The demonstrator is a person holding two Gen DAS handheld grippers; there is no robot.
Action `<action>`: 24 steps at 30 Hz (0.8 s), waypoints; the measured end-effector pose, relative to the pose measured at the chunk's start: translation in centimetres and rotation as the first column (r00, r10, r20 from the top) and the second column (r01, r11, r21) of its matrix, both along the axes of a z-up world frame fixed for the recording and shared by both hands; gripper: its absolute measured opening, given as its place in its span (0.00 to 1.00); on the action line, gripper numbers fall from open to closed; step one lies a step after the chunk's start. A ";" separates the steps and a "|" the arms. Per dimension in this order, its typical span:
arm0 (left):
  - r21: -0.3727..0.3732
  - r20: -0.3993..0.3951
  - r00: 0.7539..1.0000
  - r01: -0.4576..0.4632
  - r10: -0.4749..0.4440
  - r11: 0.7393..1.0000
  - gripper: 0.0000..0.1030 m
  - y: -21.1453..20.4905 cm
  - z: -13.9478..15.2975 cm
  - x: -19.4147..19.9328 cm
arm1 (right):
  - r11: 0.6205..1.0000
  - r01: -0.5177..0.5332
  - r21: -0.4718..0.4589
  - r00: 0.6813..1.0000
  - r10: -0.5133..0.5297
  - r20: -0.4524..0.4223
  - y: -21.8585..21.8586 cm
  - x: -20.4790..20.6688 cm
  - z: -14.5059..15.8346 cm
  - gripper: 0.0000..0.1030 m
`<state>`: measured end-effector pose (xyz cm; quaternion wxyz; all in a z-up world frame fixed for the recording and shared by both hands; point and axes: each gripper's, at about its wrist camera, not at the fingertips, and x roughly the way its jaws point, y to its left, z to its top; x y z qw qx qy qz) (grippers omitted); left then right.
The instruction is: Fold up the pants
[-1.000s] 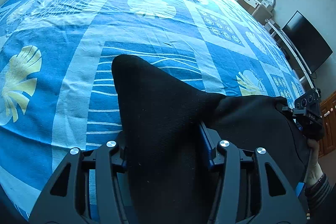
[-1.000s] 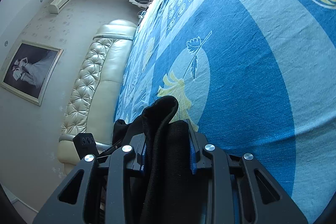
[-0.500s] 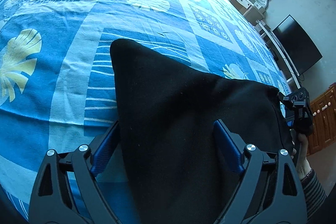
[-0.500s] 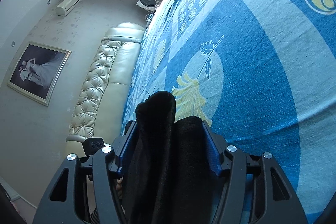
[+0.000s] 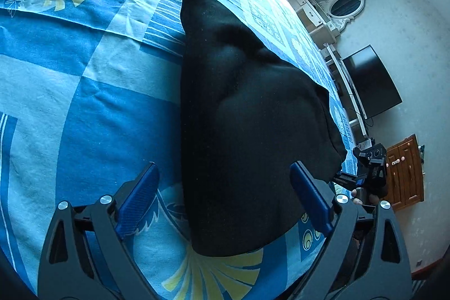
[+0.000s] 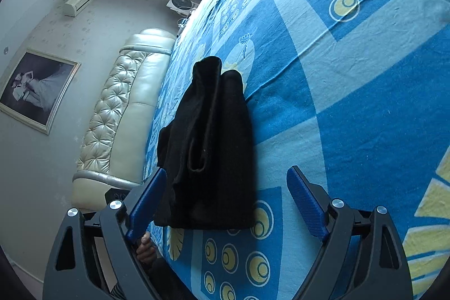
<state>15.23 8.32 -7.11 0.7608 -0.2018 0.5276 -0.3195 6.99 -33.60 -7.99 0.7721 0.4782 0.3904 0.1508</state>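
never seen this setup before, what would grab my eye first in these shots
The black pants stand out first: a dark folded bundle lying on the blue patterned bedspread. Next, the left gripper and right gripper both frame it with blue fingers spread wide, holding nothing. Behind the bed sits a tufted cream headboard.

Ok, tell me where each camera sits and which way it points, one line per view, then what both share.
Left wrist: on the left claw, looking forward between its open blue fingers across the folded black pants on the blue bedsheet, toward the TV; the right claw and a hand show at right.
Right wrist: on the right claw, open, looking along the pants toward the tufted headboard and window; fingers of a hand show below.
Shared: pants, bedsheet.
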 end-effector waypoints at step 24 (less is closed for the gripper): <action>-0.039 -0.090 0.994 -0.070 0.066 0.997 0.44 -2.2 -1.0 -1.2 | 1.000 -0.016 0.022 0.993 0.019 -0.117 4.7 3.1 -1.4 0.41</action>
